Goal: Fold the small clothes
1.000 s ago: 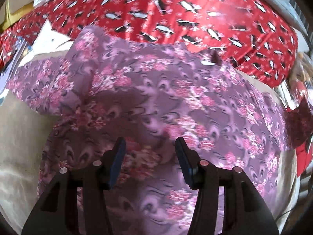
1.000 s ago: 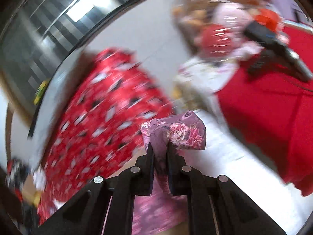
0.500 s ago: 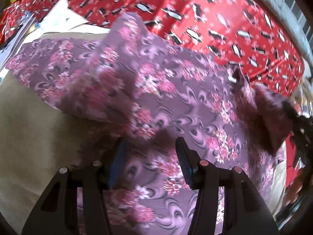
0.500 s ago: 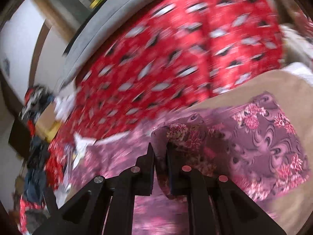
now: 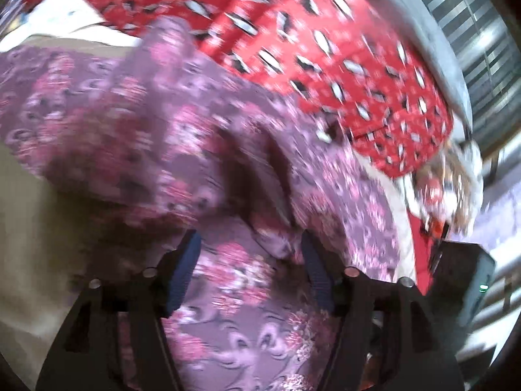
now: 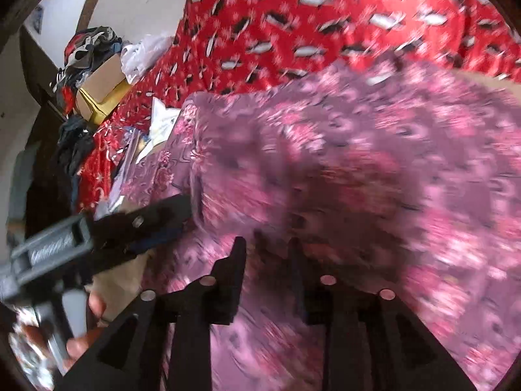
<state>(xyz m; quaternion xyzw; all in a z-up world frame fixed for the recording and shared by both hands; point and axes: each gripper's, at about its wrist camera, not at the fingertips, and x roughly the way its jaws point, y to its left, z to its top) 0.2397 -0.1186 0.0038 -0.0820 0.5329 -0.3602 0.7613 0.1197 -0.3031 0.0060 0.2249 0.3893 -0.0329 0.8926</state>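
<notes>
1. The purple floral garment (image 5: 228,150) lies spread over a tan surface (image 5: 29,228), bunched into a raised, blurred fold at the middle of the left wrist view.
2. The left gripper (image 5: 250,267) hovers over the cloth near 6 o'clock, its jaws wide apart with fabric lying between them, unpinched.
3. The right gripper (image 6: 265,260) sits low over the same garment; its jaws stand apart with a visible gap, but blur and shadow hide whether cloth is caught there.
4. The left gripper also shows at 9 o'clock of the right wrist view.
5. A red patterned cloth (image 5: 325,49) lies at 12 o'clock, behind the garment.
6. Risk: with neither gripper visibly pinching, the raised fold could slump or land crooked; a pinch may gather several layers.
</notes>
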